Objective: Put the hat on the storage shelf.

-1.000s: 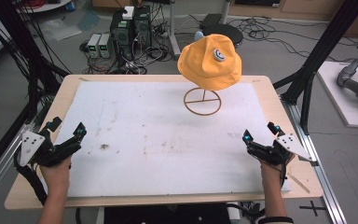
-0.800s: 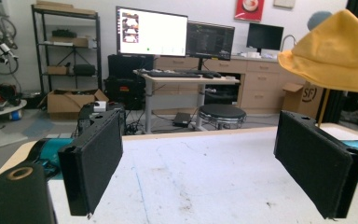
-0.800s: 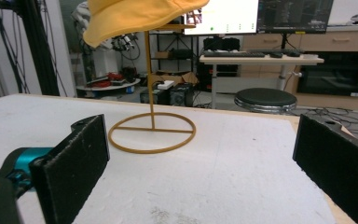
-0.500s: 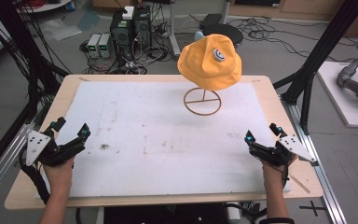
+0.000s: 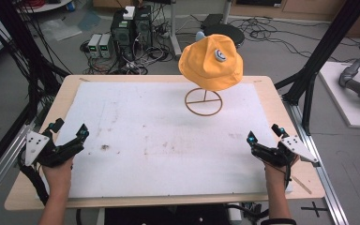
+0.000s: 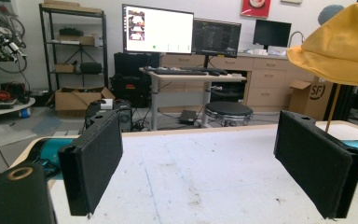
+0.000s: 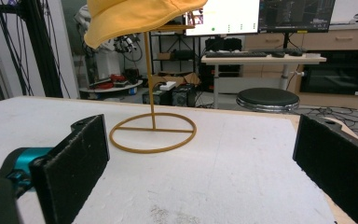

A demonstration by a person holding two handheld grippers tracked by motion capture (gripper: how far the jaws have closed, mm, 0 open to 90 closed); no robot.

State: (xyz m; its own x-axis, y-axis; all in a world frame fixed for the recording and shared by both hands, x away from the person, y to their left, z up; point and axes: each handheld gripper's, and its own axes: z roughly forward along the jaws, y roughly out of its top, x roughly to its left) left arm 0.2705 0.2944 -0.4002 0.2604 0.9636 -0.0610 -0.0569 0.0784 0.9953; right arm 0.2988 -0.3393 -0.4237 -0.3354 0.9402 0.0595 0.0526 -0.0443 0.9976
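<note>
The person's left hand (image 5: 58,172) comes in from the bottom edge near the desk's front left corner, forearm angled slightly inward, holding the left tool (image 5: 66,134) low over the white mat (image 5: 159,140) with its jaws pointing forward and to the right. The jaws stand wide apart with nothing between them, and the left gripper view shows bare mat in the gap (the black pads face each other across it). The right hand (image 5: 275,172) mirrors this at the front right corner, its forearm near upright in the high view, and the right tool (image 5: 265,134) points forward and a little left, its jaws likewise spread wide and holding nothing. The yellow hat (image 5: 211,62) sits on top of a thin wire stand (image 5: 203,101) whose ring base rests on the mat toward the far edge, right of centre, well apart from both tools; in the right gripper view the stand's ring lies ahead between the jaws, farther off. Against the picture from a second ago, the left tool has drifted slightly toward the person and the right tool has edged a little nearer the desk's (image 5: 37,187) front edge, while hat and stand have stayed put
</note>
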